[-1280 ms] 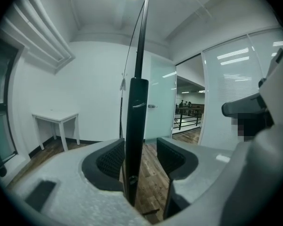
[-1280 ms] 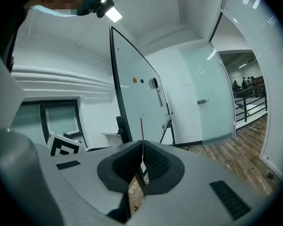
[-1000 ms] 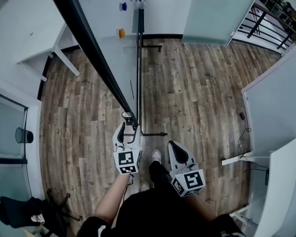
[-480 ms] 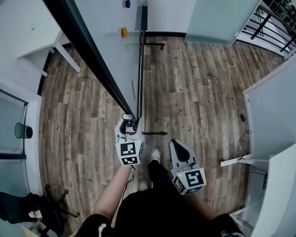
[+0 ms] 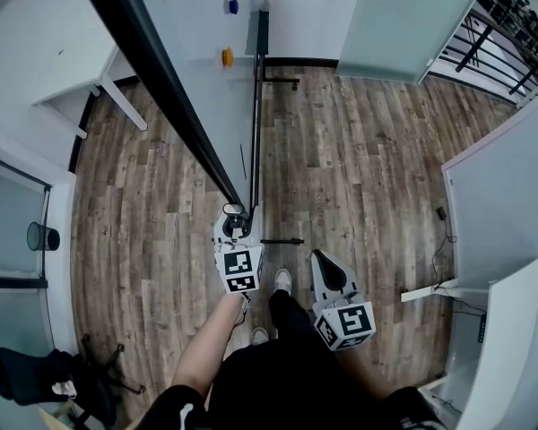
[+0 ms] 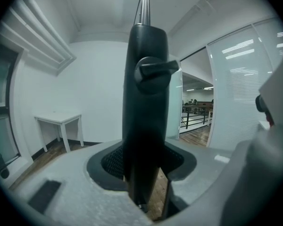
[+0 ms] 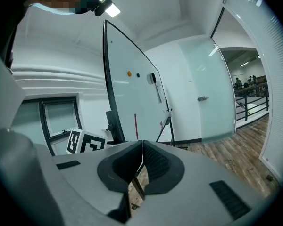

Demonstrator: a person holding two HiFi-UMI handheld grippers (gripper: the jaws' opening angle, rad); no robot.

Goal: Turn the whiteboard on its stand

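The whiteboard (image 5: 206, 25) hangs tilted on its black stand (image 5: 254, 133), its dark edge (image 5: 161, 88) running toward me. My left gripper (image 5: 233, 218) is at the near end of that edge. In the left gripper view its jaws have just been closing and the pads (image 6: 108, 161) press on both sides of the black side post (image 6: 144, 102), below its locking knob (image 6: 155, 69). My right gripper (image 5: 323, 260) hangs lower right, away from the board, shut with nothing between its pads (image 7: 153, 164). From the right gripper view the board's face (image 7: 132, 93) shows at an angle.
Orange (image 5: 222, 57) and blue (image 5: 228, 6) magnets stick on the board. A white table (image 5: 72, 70) and a black bin (image 5: 41, 236) stand left, a glass door (image 5: 403, 25) at the back, white partitions (image 5: 502, 195) right. The person's shoe (image 5: 284, 281) is by the stand's foot.
The left gripper has moved forward onto the whiteboard's near post and its jaws have drawn in around it. The right gripper has barely shifted.
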